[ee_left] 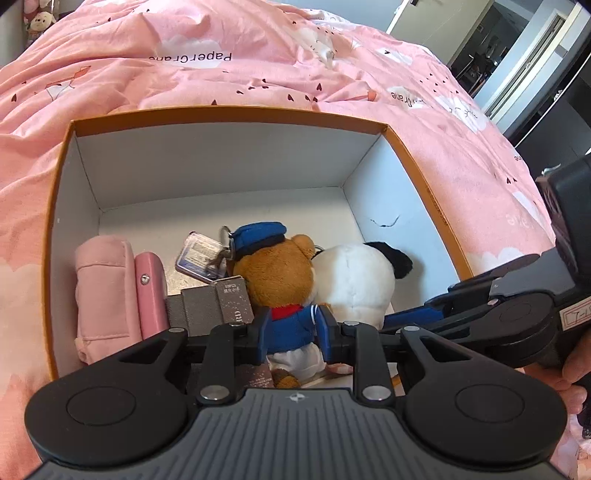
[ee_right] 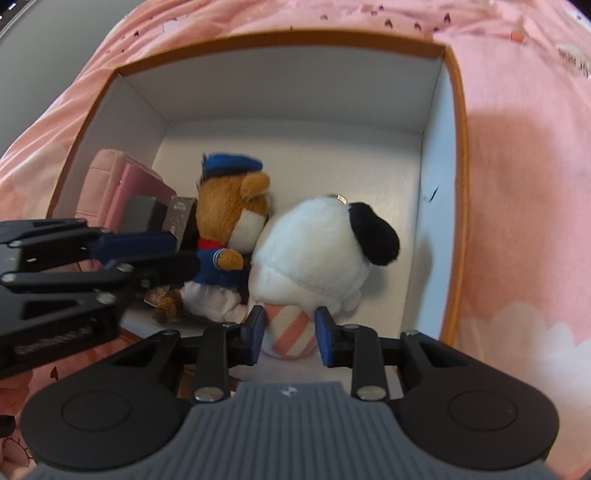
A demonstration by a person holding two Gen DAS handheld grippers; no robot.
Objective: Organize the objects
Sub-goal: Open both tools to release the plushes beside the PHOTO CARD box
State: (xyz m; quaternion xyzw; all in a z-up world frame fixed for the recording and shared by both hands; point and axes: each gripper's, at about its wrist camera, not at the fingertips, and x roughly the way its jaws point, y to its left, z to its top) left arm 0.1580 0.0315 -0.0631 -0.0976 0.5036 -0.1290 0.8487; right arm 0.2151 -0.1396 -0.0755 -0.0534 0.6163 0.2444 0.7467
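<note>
my left gripper (ee_left: 295, 339) has its blue pads against both flanks of the bear plush (ee_left: 284, 291), at the blue jacket: pinching it. my right gripper (ee_right: 290, 334) sits either side of the striped pink-and-white foot of the white plush (ee_right: 317, 254); the pads look to touch it, so pinching too, though that view is soft.

landmark: the box (ee_left: 229, 112), orange outside, white inside, open at the top.
- bear, blue cap, lies in the near half of the box, back toward my left camera.
- white plush with a black ear lies just beside the bear on its right, touching it, near the box's right wall.
- against the box's left wall: a pink fabric pouch (ee_left: 103, 291), then a pink case (ee_left: 151, 291) leaning on it.
- between the case and the bear: a grey card box (ee_left: 195, 306) and a small dark card pack (ee_left: 234, 301), upright.
- a clear tag (ee_left: 201, 260) on a ring by the bear's cap, flat on the box floor.
- far half of the box floor is bare white; a small dark scuff on the right wall.

surface: the box rests on a pink bedcover (ee_left: 258, 66), rumpled, printed with white clouds, small dark hearts and "paper crane".

room: beyond the box, at the bed's far left corner, a small plush toy (ee_left: 38, 22); far right, a dark doorway (ee_left: 491, 55) and pale wall panels. part of a hand (ee_left: 576, 365) shows at the right edge of the left view.
</note>
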